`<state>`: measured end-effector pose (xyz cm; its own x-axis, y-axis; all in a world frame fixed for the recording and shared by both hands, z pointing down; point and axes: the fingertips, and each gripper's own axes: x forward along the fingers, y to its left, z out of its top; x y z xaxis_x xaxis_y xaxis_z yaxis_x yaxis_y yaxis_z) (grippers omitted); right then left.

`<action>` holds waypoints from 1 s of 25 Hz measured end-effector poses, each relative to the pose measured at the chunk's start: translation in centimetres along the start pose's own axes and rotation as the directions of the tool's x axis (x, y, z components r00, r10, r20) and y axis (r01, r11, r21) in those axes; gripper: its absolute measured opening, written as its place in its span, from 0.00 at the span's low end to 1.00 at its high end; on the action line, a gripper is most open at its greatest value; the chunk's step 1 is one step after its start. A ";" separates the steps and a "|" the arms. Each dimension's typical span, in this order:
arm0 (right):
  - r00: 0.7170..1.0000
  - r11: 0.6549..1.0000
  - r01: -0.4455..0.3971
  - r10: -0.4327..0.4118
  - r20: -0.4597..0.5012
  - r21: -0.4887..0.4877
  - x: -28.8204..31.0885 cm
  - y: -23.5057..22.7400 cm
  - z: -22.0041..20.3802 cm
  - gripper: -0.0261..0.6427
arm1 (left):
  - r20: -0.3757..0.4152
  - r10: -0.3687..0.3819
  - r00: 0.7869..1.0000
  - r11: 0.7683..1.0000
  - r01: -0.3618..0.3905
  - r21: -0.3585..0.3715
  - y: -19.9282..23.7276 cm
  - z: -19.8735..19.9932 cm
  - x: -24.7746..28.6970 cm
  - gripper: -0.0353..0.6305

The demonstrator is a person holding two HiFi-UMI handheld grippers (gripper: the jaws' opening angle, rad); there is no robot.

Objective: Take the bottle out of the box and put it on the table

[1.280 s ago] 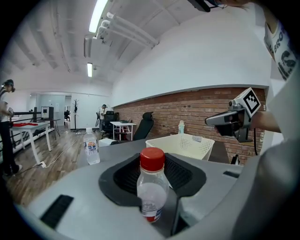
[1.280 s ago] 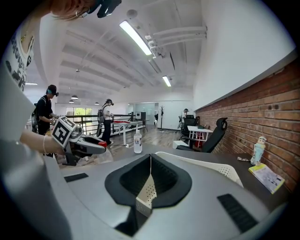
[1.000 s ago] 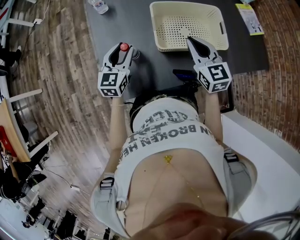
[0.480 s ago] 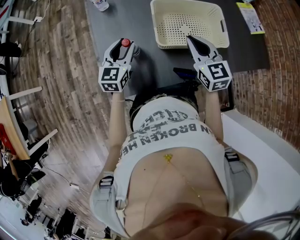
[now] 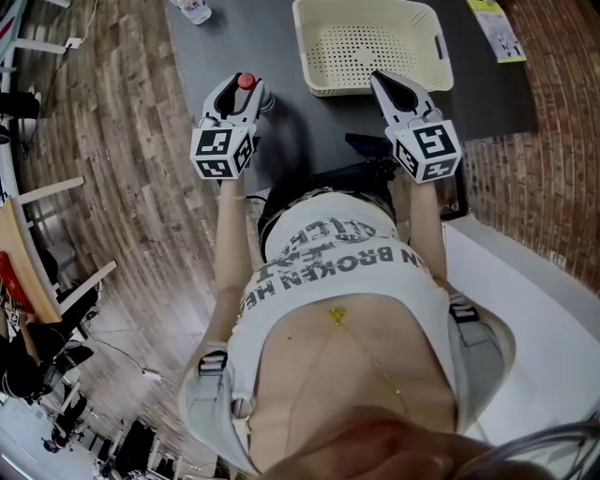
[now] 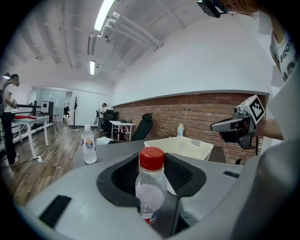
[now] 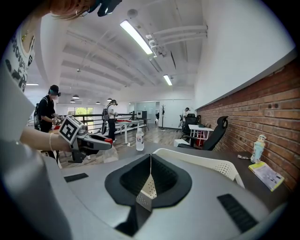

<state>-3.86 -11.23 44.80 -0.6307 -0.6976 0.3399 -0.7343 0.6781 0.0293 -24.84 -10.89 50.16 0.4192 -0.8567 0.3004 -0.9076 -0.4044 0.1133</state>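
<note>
dark grey counter [image 5: 281, 56], wood floor [image 5: 112, 141] to its left. cream perforated box [image 5: 375, 47] sits on counter's far side, nothing in it. r tool [image 5: 380, 82] at box's near rim: jaws almost together, pinched on box's near wall, w/ thin cream strip betw pads in right gripper view. l tool [image 5: 246, 89] is left of box, apart from it, over counter's left part: jaws wide, clamped on clear bottle [image 6: 151, 187] w/ red cap, upright, cap above pads, base hidden. bottle is out of box; can't tell if base touches counter. 2nd bottle [image 6: 88, 144], white cap, stands at counter's far left corner. leaflet [image 5: 495, 28] far right.
</note>
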 end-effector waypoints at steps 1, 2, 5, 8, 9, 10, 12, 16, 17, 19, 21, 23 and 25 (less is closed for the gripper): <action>1.000 1.000 -0.001 0.001 0.000 0.000 0.0 0.0 0.1 0.05 | 0.002 0.001 1.000 1.000 -0.001 -0.007 0.2 0.1 0.0 0.29; 1.000 1.000 0.000 0.000 0.000 0.001 0.1 0.0 0.1 0.05 | 0.004 0.001 1.000 1.000 -0.001 -0.013 0.3 0.2 0.0 0.29; 1.000 1.000 0.001 -0.001 0.002 0.006 0.1 -0.1 0.2 0.05 | 0.004 0.001 1.000 1.000 -0.001 -0.023 0.6 0.1 -0.2 0.29; 1.000 1.000 -0.005 0.005 0.004 0.002 0.3 -0.1 0.5 0.05 | 0.010 -0.003 1.000 0.999 0.003 -0.033 1.0 0.2 -0.6 0.29; 1.000 1.000 -0.008 0.008 0.005 0.000 0.4 0.0 0.6 0.05 | 0.011 -0.005 1.000 0.999 0.005 -0.035 1.2 0.3 -0.7 0.29; 1.000 1.000 -0.011 0.011 0.005 -0.001 0.5 0.0 0.7 0.05 | 0.011 -0.005 1.000 0.999 0.006 -0.032 1.3 0.3 -0.9 0.29; 1.000 1.000 -0.017 0.017 0.004 -0.002 0.5 0.1 0.7 0.05 | 0.012 0.005 1.000 1.000 -0.005 -0.016 1.6 0.5 -1.3 0.31; 0.999 0.999 -0.032 0.032 -0.001 -0.003 0.8 0.3 0.6 0.05 | 0.068 0.071 0.995 0.997 -0.072 0.018 2.6 2.1 -2.8 0.33; 0.999 0.999 -0.035 0.035 -0.004 -0.004 0.9 0.3 0.6 0.05 | 0.077 0.088 0.993 0.995 -0.091 0.028 2.9 2.6 -3.2 0.33; 0.999 0.999 -0.041 0.041 -0.007 -0.007 1.0 0.4 0.8 0.05 | 0.095 0.110 0.989 0.992 -0.116 0.059 3.0 3.8 -4.0 0.33; 0.999 0.999 -0.046 0.046 -0.007 -0.010 1.2 0.5 1.0 0.05 | 0.116 0.111 0.987 0.989 -0.121 0.090 2.7 5.0 -4.6 0.33; 0.999 0.999 -0.051 0.051 -0.005 -0.010 1.4 0.6 1.0 0.05 | 0.132 0.107 0.985 0.987 -0.121 0.103 2.3 6.0 -4.9 0.33; 0.998 0.998 -0.057 0.057 -0.007 -0.009 1.4 0.7 1.0 0.05 | 0.140 0.105 0.984 0.987 -0.121 0.109 1.8 6.6 -5.1 0.33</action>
<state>-5.49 -11.93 44.37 -0.6695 -0.6564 0.3477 -0.6951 0.7186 0.0182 -28.42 -9.32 42.57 0.3205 -0.9310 0.1749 -0.9435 -0.3301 -0.0281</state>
